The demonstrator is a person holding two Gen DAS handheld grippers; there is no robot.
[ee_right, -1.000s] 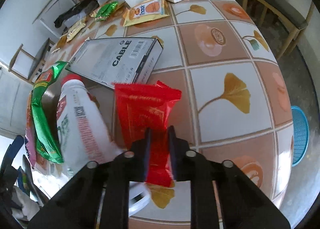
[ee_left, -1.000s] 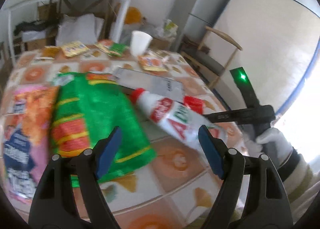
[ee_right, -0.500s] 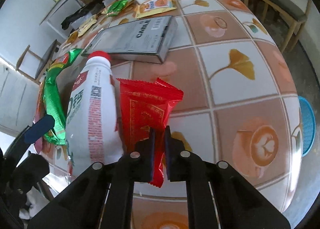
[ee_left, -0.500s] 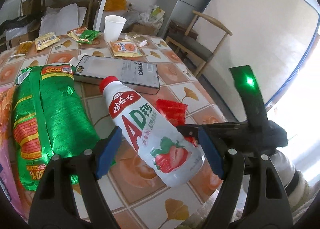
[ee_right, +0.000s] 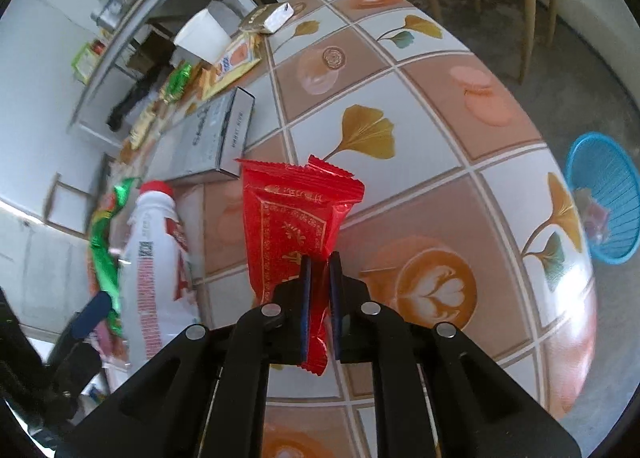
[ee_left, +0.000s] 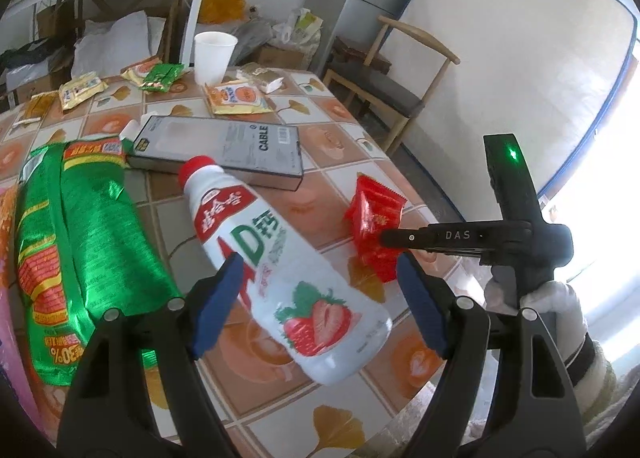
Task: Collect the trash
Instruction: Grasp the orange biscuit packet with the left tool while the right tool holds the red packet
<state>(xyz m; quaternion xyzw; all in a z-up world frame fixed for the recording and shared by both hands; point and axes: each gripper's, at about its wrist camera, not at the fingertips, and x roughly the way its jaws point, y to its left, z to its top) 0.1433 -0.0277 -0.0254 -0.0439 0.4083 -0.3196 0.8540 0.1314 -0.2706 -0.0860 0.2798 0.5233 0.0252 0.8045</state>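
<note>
Right gripper pinches glossy red wrapper, gold print, crimped ends; seemingly clear of table. Left gripper wide.

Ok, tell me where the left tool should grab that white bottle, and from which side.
Grip the bottle across its wide lower body, near the strawberry print, coming down from above. It lies on its side on the table, cap pointing away, and the open left tool already straddles that part; the neck is narrower and farther off.
</note>
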